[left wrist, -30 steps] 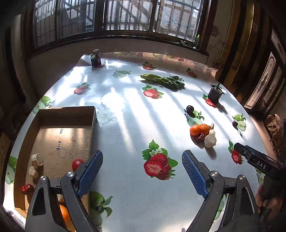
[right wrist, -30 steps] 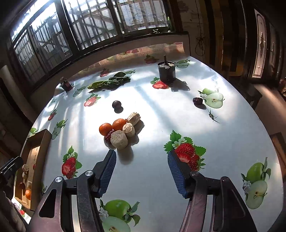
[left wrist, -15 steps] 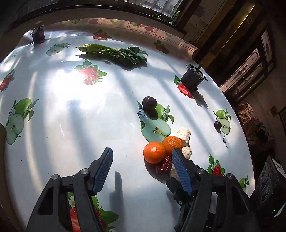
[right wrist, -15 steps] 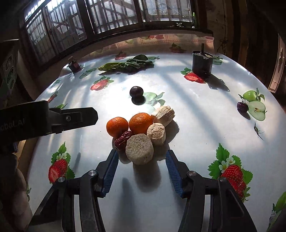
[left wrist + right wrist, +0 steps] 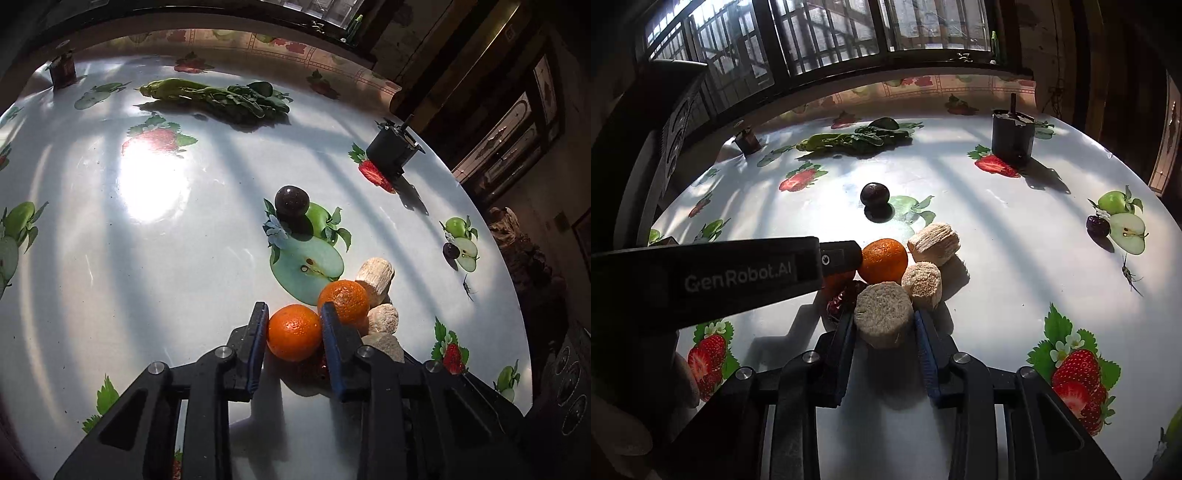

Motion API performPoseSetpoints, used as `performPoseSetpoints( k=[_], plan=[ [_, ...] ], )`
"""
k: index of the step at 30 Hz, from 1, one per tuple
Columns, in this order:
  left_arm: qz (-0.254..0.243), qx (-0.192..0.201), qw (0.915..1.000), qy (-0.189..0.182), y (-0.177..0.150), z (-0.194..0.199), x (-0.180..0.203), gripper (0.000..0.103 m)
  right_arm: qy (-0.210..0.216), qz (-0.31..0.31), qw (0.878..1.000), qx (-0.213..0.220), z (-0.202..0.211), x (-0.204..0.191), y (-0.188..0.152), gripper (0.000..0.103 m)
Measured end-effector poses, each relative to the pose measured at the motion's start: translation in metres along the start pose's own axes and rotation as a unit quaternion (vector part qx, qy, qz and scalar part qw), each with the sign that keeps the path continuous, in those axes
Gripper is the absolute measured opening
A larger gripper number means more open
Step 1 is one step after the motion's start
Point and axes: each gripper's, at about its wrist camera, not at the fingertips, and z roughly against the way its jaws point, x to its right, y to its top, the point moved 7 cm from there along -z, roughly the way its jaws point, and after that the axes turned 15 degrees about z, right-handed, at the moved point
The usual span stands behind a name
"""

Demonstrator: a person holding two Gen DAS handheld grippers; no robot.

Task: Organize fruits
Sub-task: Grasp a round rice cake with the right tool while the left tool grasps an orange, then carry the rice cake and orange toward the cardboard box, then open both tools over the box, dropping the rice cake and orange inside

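Observation:
A small pile of fruit lies on the fruit-print tablecloth. My left gripper is shut on the near orange, which still rests on the table. A second orange sits just right of it. My right gripper is shut on a beige cut cylinder piece. Two more beige pieces, an orange and a red date lie just beyond. The left gripper's body crosses the right wrist view from the left. A dark plum lies farther back.
Leafy greens lie at the far side. A black pot stands at the back right, a small dark jar at the back left. Another small dark fruit sits near the right edge.
Both grippers moved in on the pile and closed: the left onto the near orange, the right onto the beige piece. A second ago the left was over by the cardboard box.

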Motion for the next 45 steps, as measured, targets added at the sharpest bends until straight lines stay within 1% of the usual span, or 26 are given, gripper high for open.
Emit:
performPoseSetpoints(
  k=[5, 12, 16, 20, 23, 25, 28, 31, 35, 38, 40, 45],
  plan=[
    [0.011, 0.005, 0.9999, -0.003, -0.011, 0.023, -0.015, 0.027, -0.003, -0.002, 1.000, 0.009, 0.007, 0.001, -0.002, 0.034],
    [0.007, 0.034, 0.9994, 0.008, -0.028, 0.073, -0.042, 0.027, 0.005, -0.011, 1.000, 0.007, 0.015, -0.008, -0.009, 0.034],
    [0.016, 0.046, 0.9988, 0.009, -0.033, 0.106, -0.063, 0.027, 0.015, -0.007, 1.000, 0.013, 0.032, -0.024, -0.011, 0.034],
    [0.020, 0.079, 0.9965, 0.021, -0.027, 0.152, -0.092, 0.028, 0.030, 0.012, 0.999, 0.025, 0.053, -0.049, -0.002, 0.034],
    [0.028, 0.109, 0.9926, 0.046, -0.019, 0.186, -0.125, 0.028, 0.048, 0.032, 0.997, 0.041, 0.069, -0.077, 0.015, 0.034],
    [0.045, 0.124, 0.9889, 0.068, -0.010, 0.205, -0.155, 0.028, 0.063, 0.050, 0.996, 0.049, 0.076, -0.102, 0.028, 0.035],
    [0.074, 0.132, 0.9828, 0.106, 0.003, 0.223, -0.203, 0.028, 0.098, 0.075, 0.991, 0.053, 0.077, -0.146, 0.046, 0.035],
    [0.103, 0.135, 0.9764, 0.134, 0.014, 0.232, -0.247, 0.028, 0.135, 0.095, 0.985, 0.044, 0.068, -0.193, 0.059, 0.035],
    [0.141, 0.125, 0.9703, 0.152, 0.025, 0.229, -0.294, 0.028, 0.166, 0.130, 0.977, 0.026, 0.044, -0.253, 0.070, 0.035],
    [0.172, 0.110, 0.9676, 0.149, 0.028, 0.222, -0.320, 0.028, 0.186, 0.145, 0.972, 0.002, 0.019, -0.287, 0.073, 0.035],
    [0.185, 0.099, 0.9665, 0.149, 0.029, 0.215, -0.332, 0.028, 0.194, 0.152, 0.969, -0.016, 0.002, -0.304, 0.072, 0.035],
    [0.192, 0.081, 0.9659, 0.154, 0.028, 0.203, -0.344, 0.028, 0.190, 0.178, 0.964, -0.051, -0.029, -0.333, 0.064, 0.035]
  ],
)
